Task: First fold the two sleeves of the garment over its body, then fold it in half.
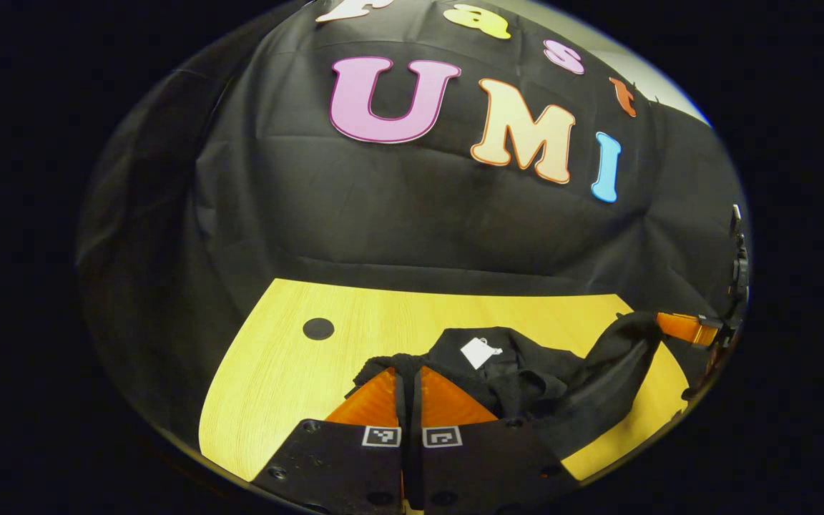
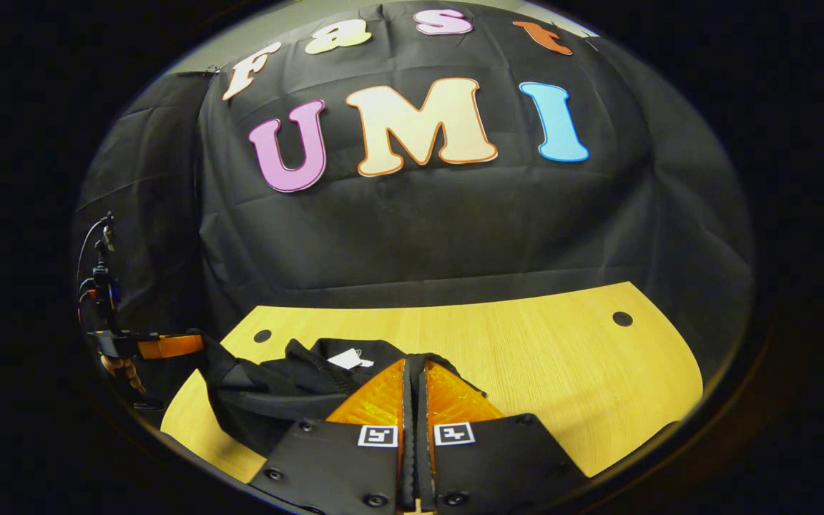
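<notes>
A black garment [image 1: 526, 386] with a white tag [image 1: 480, 352] lies bunched on the yellow wooden table [image 1: 283, 372]. My left gripper [image 1: 408, 372] is shut on a fold of its near left edge, with dark cloth pinched between the fingers. Farther right, my right gripper [image 1: 684, 327] holds another part of the cloth, pulled up and taut. In the right gripper view, my right gripper [image 2: 413, 363] is shut on the garment [image 2: 276, 400] beside the tag [image 2: 349, 359]. My left gripper [image 2: 169, 346] grips the cloth's raised left end there, held by a hand [image 2: 122, 370].
The table has round black holes [image 1: 318, 328] [image 2: 622, 318] [image 2: 262, 335] near its far edge. Black cloth walls stand close behind the table. Bare tabletop stretches to the right of the garment [image 2: 562, 379] in the right gripper view.
</notes>
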A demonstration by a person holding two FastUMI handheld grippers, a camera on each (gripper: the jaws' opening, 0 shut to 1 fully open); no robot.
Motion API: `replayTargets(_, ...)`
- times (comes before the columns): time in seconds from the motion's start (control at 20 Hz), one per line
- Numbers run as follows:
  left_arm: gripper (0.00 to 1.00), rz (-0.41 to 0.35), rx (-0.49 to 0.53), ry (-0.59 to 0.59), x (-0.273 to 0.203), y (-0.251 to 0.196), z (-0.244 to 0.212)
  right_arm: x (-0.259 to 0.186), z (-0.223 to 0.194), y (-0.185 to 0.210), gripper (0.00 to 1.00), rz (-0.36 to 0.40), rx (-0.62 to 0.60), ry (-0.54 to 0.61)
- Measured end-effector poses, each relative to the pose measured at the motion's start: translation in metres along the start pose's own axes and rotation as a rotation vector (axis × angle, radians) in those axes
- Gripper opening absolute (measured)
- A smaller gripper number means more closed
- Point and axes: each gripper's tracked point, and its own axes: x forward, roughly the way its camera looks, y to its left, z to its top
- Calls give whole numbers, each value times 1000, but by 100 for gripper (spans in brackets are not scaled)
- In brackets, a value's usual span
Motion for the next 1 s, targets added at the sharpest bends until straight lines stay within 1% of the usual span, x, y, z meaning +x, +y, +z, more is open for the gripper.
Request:
replayTargets(0.05, 0, 81, 25, 2, 1, 17, -1, 4, 1, -2, 4, -16, 10, 4)
replayTargets(0.1, 7, 158, 67, -12, -1, 35, 5, 9, 1, -10, 4, -54, 0, -3)
replayTargets(0.15, 54, 231, 111, -65, -3, 51, 16, 9, 6, -17, 36, -98, -21, -23)
replayTargets(0.2, 100, 256, 136, -123, -1, 55, 39, 2, 16, -17, 68, -126, -42, -50)
replayTargets(0.25, 92, 246, 145, -174, -8, 50, 54, 3, 20, -19, 100, -142, -54, -84)
replayTargets(0.3, 94, 233, 147, -210, -15, 44, 65, -1, 24, -18, 99, -150, -67, -105)
replayTargets(0.35, 94, 215, 139, -228, -21, 37, 70, -7, 27, -16, 95, -153, -73, -129)
replayTargets(0.45, 94, 201, 122, -252, -34, 29, 76, -25, 36, -10, 98, -153, -84, -180)
replayTargets(0.55, 94, 195, 111, -277, -53, 18, 75, -47, 40, -5, 99, -145, -97, -230)
replayTargets(0.6, 94, 200, 112, -298, -66, 14, 77, -59, 39, -3, 96, -136, -104, -253)
replayTargets(0.65, 94, 214, 117, -327, -78, 12, 80, -70, 37, -1, 99, -127, -112, -271)
replayTargets(0.7, 94, 220, 121, -365, -92, 8, 85, -83, 34, 0, 95, -117, -117, -285)
replayTargets(0.75, 94, 223, 117, -391, -107, 3, 88, -96, 31, 1, 99, -105, -119, -297)
replayTargets(0.85, 92, 219, 110, -420, -134, -13, 83, -123, 23, 0, 98, -96, -122, -322)
replayTargets(1.0, 93, 233, 135, -473, -176, -32, 82, -168, 16, 2, 98, -64, -119, -382)
